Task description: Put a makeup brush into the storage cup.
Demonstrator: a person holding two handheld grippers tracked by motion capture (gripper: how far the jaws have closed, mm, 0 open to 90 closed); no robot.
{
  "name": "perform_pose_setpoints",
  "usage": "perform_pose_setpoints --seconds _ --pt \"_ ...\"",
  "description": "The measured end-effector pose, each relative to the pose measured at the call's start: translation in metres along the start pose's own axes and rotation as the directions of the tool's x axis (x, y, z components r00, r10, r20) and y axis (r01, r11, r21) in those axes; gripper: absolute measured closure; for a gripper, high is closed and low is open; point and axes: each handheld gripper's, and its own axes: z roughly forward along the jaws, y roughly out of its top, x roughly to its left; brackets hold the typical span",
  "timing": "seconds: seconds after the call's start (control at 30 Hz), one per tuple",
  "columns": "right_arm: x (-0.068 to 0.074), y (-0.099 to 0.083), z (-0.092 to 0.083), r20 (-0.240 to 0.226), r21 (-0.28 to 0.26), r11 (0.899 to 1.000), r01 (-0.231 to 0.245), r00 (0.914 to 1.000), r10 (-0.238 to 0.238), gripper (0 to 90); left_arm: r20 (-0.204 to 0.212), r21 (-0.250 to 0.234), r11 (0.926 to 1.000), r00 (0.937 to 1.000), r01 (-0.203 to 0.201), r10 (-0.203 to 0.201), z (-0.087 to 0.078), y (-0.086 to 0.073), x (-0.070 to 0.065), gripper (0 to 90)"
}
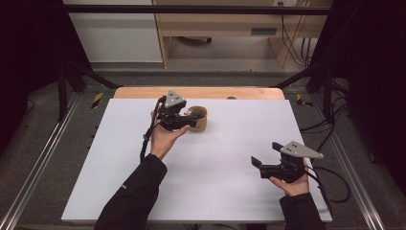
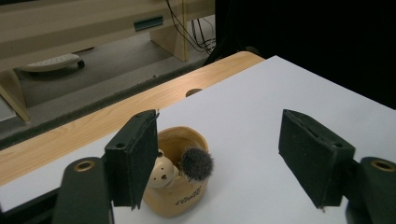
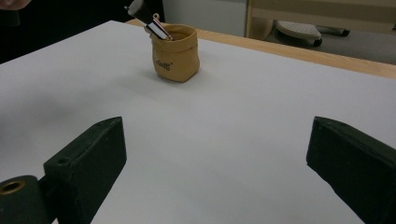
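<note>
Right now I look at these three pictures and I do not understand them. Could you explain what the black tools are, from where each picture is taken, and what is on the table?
A person sits at a table and holds a hand tool in each hand: the left gripper and the right gripper. Each has two black fingers that open and close.

The high view looks down from above. The other two come from small cameras riding on each gripper, looking along its fingers.

On the white board stands a small tan pouch with a makeup brush and a small pale figure inside. Both grippers are open and hold nothing; the left one hovers over the pouch.
</note>
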Motion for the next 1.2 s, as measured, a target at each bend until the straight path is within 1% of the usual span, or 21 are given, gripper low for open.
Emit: perform_pose_setpoints --seconds 0.07,0.17,0.33,0.5,0.57,0.67,0.77,0.8,0.87,1.03,1.13,1.2 --pt "0.000 0.000 0.000 -0.002 -0.002 1.000 0.003 1.0000 -0.003 5.1 0.016 -0.009 1.0000 0.9999 -0.002 0.002 -0.007 -0.001 0.000 24.6" --pt "0.001 0.000 0.000 -0.002 -0.004 1.000 0.000 1.0000 0.000 4.8 0.025 -0.019 0.9998 0.9996 -0.010 0.011 -0.016 -0.004 0.000 22.2" --pt "0.001 0.001 0.000 -0.003 -0.005 1.000 0.002 1.0000 -0.002 4.5 0.057 -0.035 0.9994 0.9984 -0.002 0.004 -0.029 -0.007 0.002 18.2" --pt "0.002 0.001 -0.001 -0.004 -0.006 1.000 0.001 1.0000 -0.001 4.4 0.062 -0.046 0.9987 0.9978 -0.020 0.023 -0.042 -0.010 0.000 15.4" --pt "0.002 0.001 -0.001 -0.004 -0.006 1.000 0.002 1.0000 -0.002 4.4 0.072 -0.044 0.9989 0.9972 -0.017 0.020 -0.046 -0.012 -0.001 14.0" --pt "0.002 0.001 -0.001 -0.005 -0.008 1.000 0.001 1.0000 -0.001 4.4 0.075 -0.052 0.9985 0.9969 -0.019 0.023 -0.054 -0.015 -0.001 13.3" --pt "0.002 0.001 -0.001 -0.004 -0.008 1.000 0.001 1.0000 -0.001 4.3 0.085 -0.061 0.9981 0.9962 -0.013 0.018 -0.061 -0.019 -0.002 12.7" --pt "0.002 0.001 -0.001 -0.004 -0.008 1.000 0.001 1.0000 -0.001 4.4 0.085 -0.061 0.9981 0.9962 -0.013 0.018 -0.061 -0.019 -0.002 12.7" --pt "0.003 0.001 -0.001 -0.005 -0.009 1.000 0.002 1.0000 -0.002 4.3 0.092 -0.075 0.9971 0.9956 -0.014 0.021 -0.069 -0.023 -0.002 12.6" --pt "0.003 0.001 -0.001 -0.004 -0.007 1.000 0.004 1.0000 -0.004 4.2 0.097 -0.089 0.9959 0.9951 -0.011 0.020 -0.080 -0.034 -0.003 12.5" --pt "0.003 0.001 0.000 -0.007 -0.004 1.000 0.007 1.0000 -0.007 4.2 0.093 -0.089 0.9959 0.9953 -0.017 0.025 -0.085 -0.040 -0.002 12.4" --pt "0.003 0.001 0.000 -0.008 -0.004 1.000 0.008 0.9999 -0.008 4.2 0.097 -0.092 0.9957 0.9951 -0.010 0.019 -0.089 -0.044 -0.001 12.4"
